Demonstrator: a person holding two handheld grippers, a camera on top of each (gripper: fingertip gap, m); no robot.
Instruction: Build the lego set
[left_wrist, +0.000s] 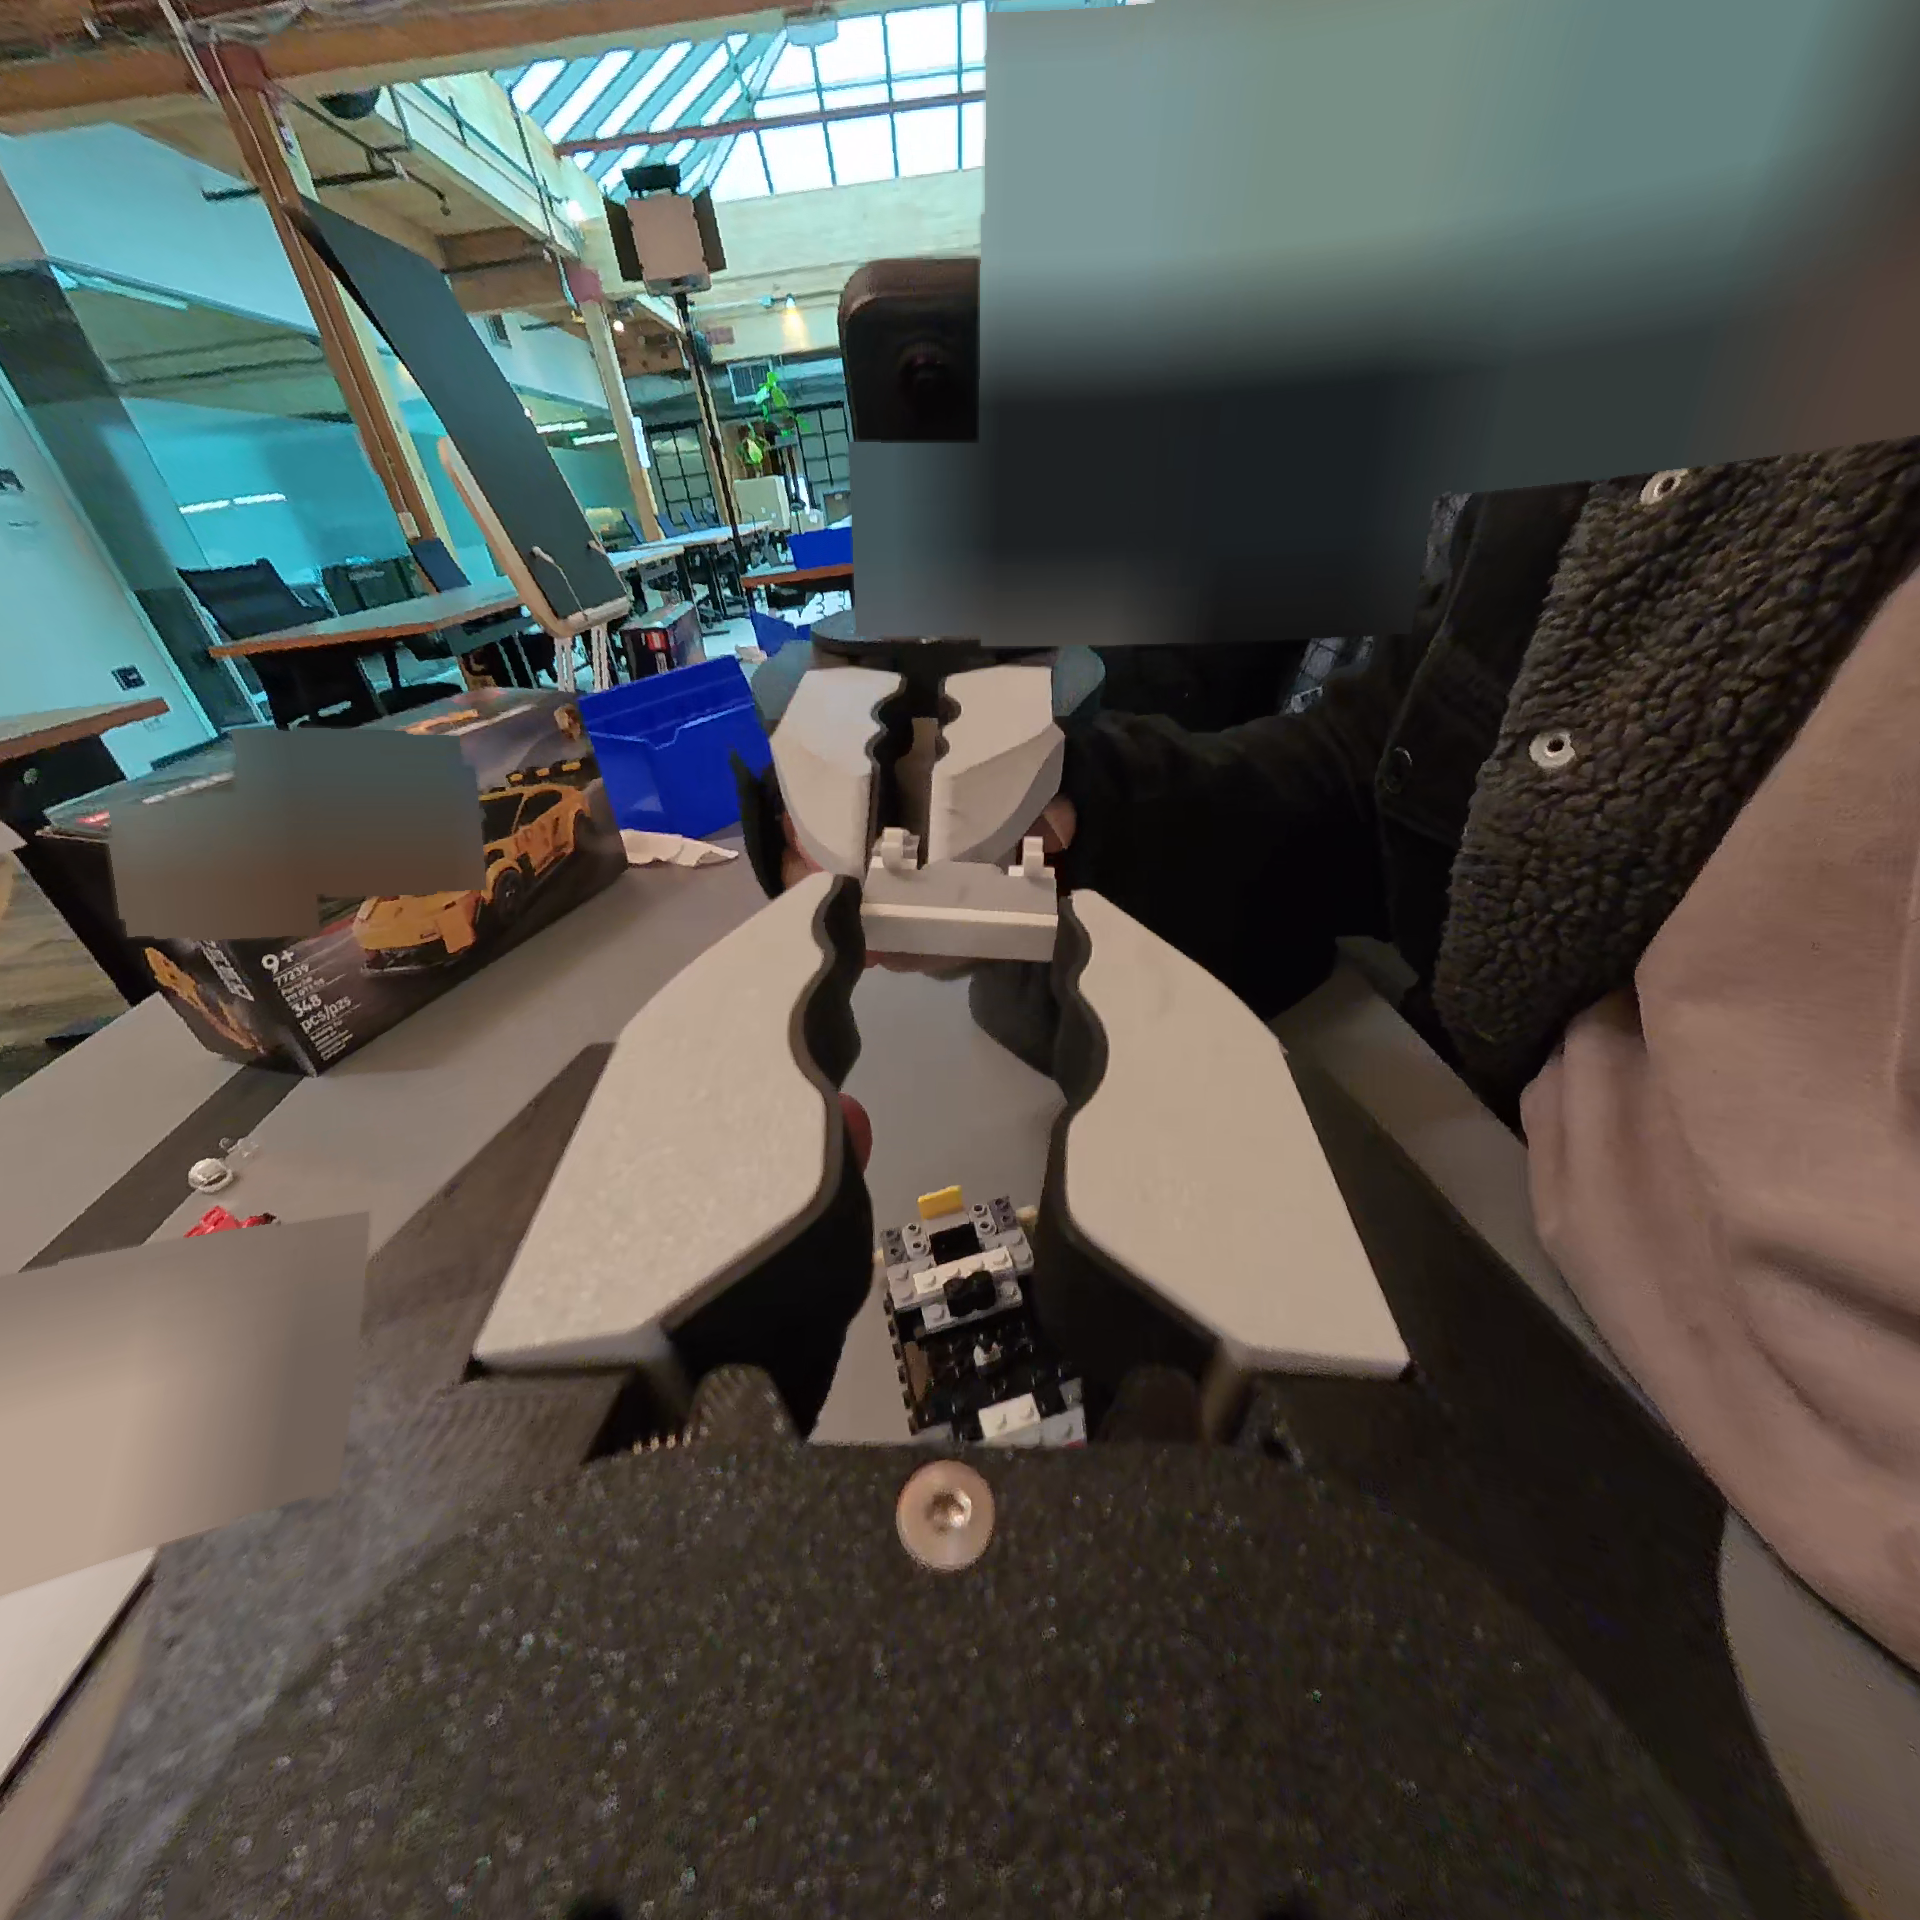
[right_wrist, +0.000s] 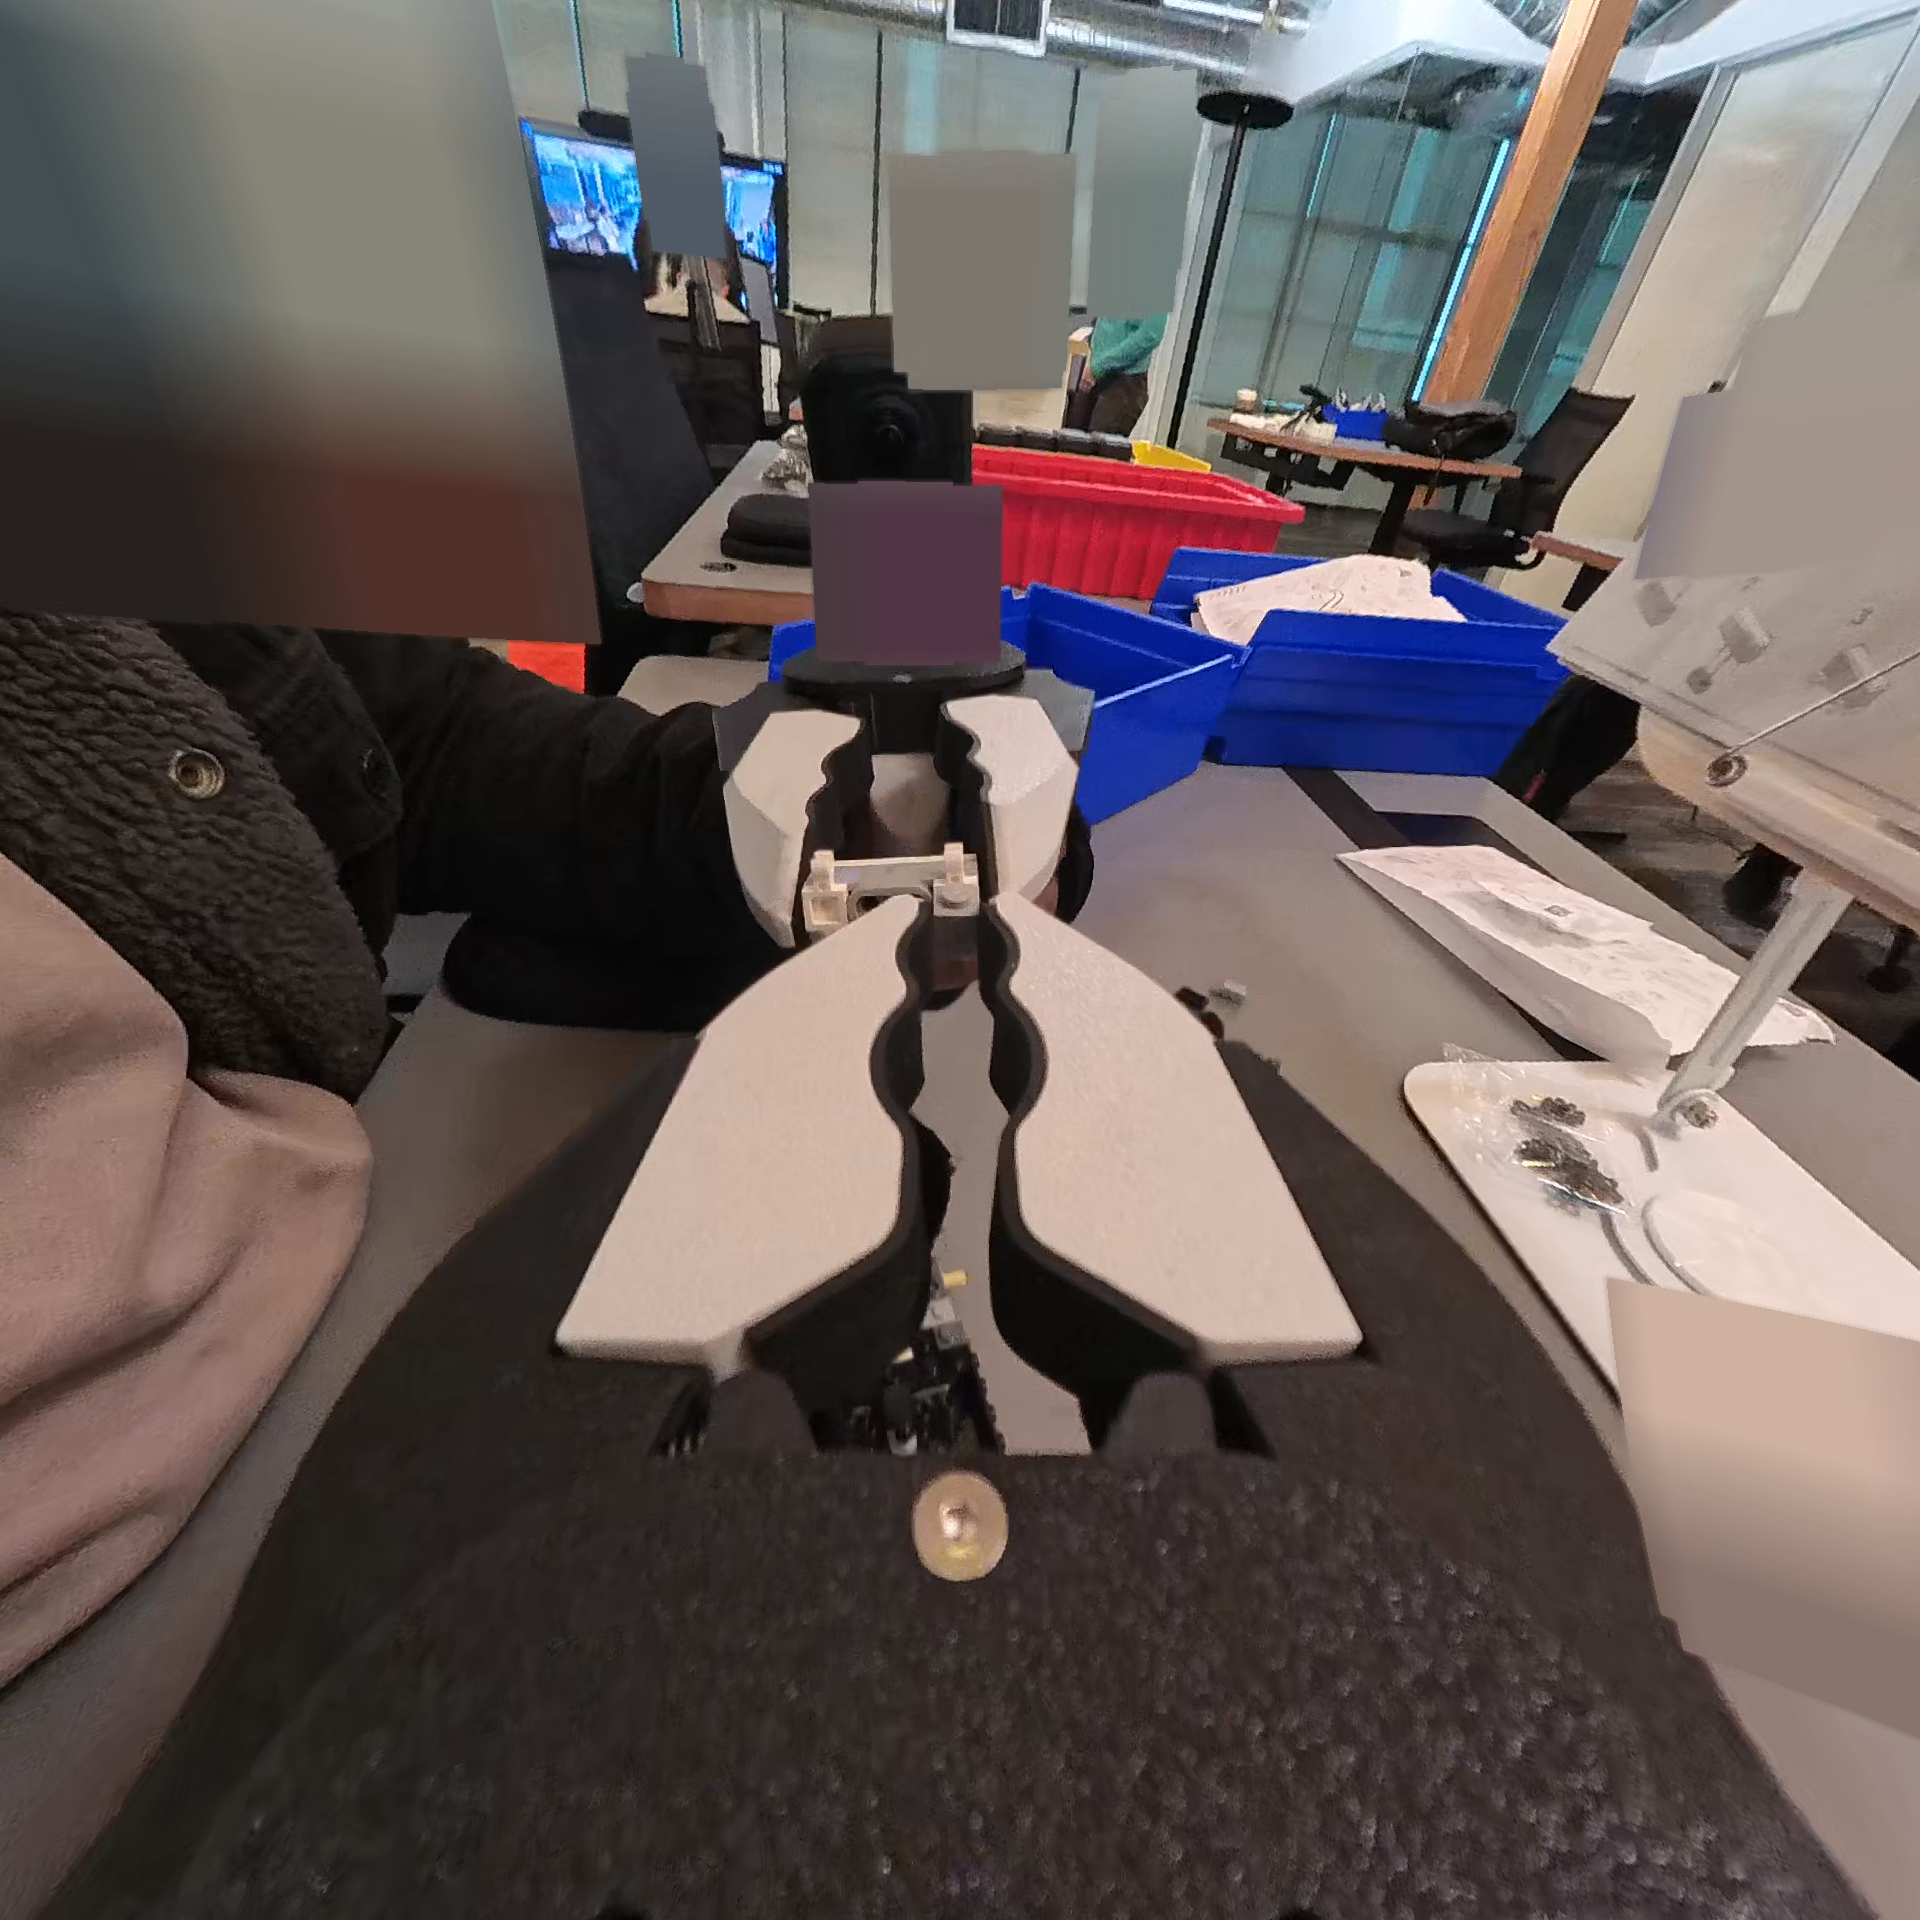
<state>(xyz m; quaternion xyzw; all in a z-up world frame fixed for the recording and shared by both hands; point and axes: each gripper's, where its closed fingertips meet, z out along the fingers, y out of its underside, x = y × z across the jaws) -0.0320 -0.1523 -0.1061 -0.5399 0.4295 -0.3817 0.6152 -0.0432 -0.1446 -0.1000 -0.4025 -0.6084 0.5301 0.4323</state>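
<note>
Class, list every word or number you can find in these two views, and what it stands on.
I don't quote writing; these things carry it.
Dark box with a yellow car picture: numbers and words on its side.
White leaflet on the table: too small to read.
Papers in the blue bin: too small to read.

Each camera sits on its own gripper and looks along the fingers, straight at the other one, very close. Both see the small white piece (left_wrist: 961, 914) between them and the grey table (right_wrist: 1247, 914) below.
</note>
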